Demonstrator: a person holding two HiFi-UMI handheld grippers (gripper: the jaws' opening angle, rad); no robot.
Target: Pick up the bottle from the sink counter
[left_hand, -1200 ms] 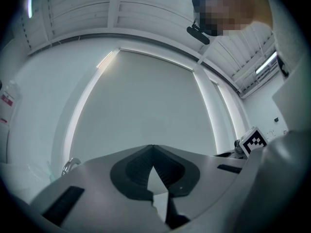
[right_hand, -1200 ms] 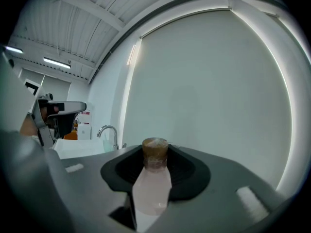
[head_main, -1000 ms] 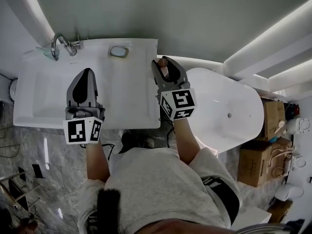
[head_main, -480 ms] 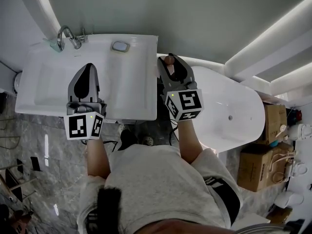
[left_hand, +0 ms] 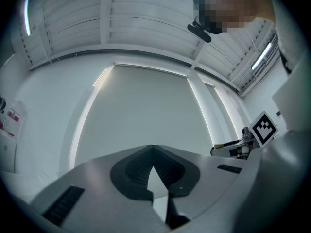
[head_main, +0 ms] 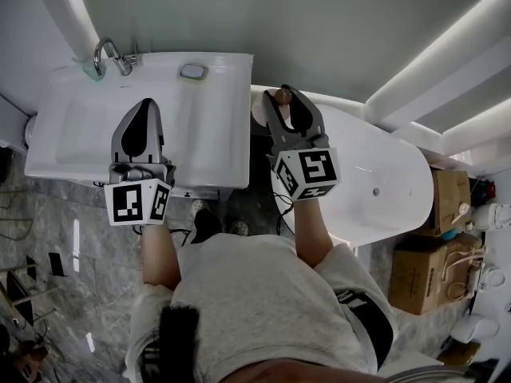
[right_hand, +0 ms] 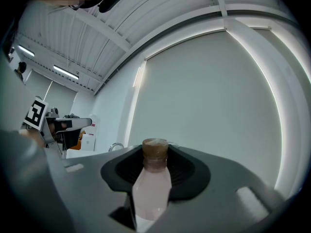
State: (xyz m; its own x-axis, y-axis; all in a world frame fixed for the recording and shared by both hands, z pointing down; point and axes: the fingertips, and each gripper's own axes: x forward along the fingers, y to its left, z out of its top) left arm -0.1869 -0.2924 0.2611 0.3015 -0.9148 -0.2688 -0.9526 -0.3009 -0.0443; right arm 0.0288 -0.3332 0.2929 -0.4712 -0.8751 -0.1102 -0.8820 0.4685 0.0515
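A small bottle [right_hand: 152, 183] with pale pink contents and a brown cap [head_main: 282, 96] stands upright between the jaws of my right gripper [head_main: 286, 112], which is shut on it. In the head view the bottle is held in the air past the right edge of the white sink counter [head_main: 219, 134], over the near end of a bathtub. My left gripper [head_main: 140, 128] hovers over the sink counter with its jaws closed together and nothing between them [left_hand: 153, 171]. Its view points up at the wall and ceiling.
A chrome tap [head_main: 108, 57] and a small oval dish [head_main: 193, 72] sit at the counter's back edge. The white bathtub [head_main: 375, 182] lies to the right, with cardboard boxes [head_main: 435, 242] beyond it. Grey marble floor surrounds the person's feet.
Both grippers have drawn back from the counter. The right gripper with the bottle has shifted right, from over the counter's right edge to above the tub end.
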